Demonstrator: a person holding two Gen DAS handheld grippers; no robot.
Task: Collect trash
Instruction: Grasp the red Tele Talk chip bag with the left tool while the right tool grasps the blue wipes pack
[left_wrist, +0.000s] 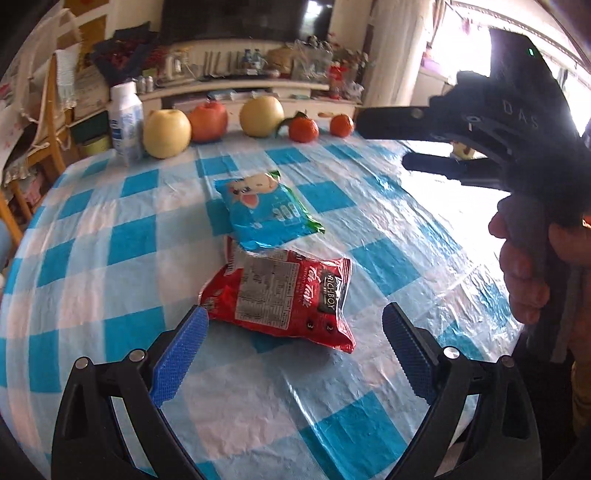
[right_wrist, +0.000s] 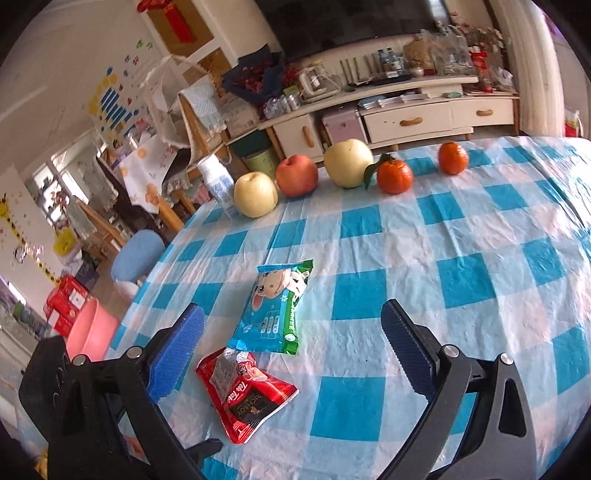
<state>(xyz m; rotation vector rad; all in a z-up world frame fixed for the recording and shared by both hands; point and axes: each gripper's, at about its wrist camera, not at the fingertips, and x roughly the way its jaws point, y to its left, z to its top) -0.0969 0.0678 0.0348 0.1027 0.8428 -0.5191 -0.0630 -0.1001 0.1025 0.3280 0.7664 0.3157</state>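
While the red wrapper (left_wrist: 284, 295) is lying flat on the checked tablecloth (left_wrist: 110, 236), just ahead of the left gripper (left_wrist: 295, 343), that gripper is being held with its jaws spread wide and nothing between them. The blue wrapper (left_wrist: 266, 210) is resting just beyond, its near edge overlapping the red one. The right gripper (right_wrist: 293, 345) is likewise being held released and empty above the two wrappers, and is being seen from the left wrist view as a dark shape at the right.

Trouble is likely being invited by how thin and flat the wrappers are: a pad may be skidding over the foil, or the loose plastic cloth may be getting pinched and dragged along. Because the wrappers overlap, the blue one may be getting pulled or flicked away. The fruit (left_wrist: 207, 120) and the white bottle (left_wrist: 125, 122) at the far edge are standing well apart.
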